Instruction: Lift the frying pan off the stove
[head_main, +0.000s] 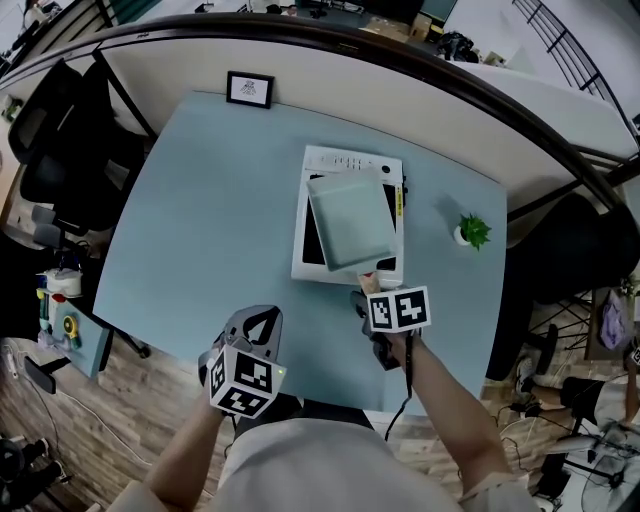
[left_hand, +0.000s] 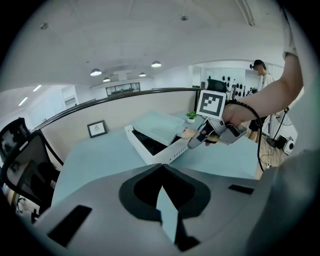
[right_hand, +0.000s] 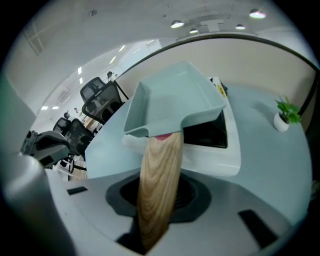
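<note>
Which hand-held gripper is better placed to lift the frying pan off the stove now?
Right. The right hand-held gripper is closed on the wooden handle of the frying pan on the stove. The left hand-held gripper is shut and empty, well back from the stove.

Grey left hand-held gripper (head_main: 258, 322) and right hand-held gripper (head_main: 364, 297), black-and-white marker cubes (head_main: 400, 309), black cable (head_main: 408, 388).
</note>
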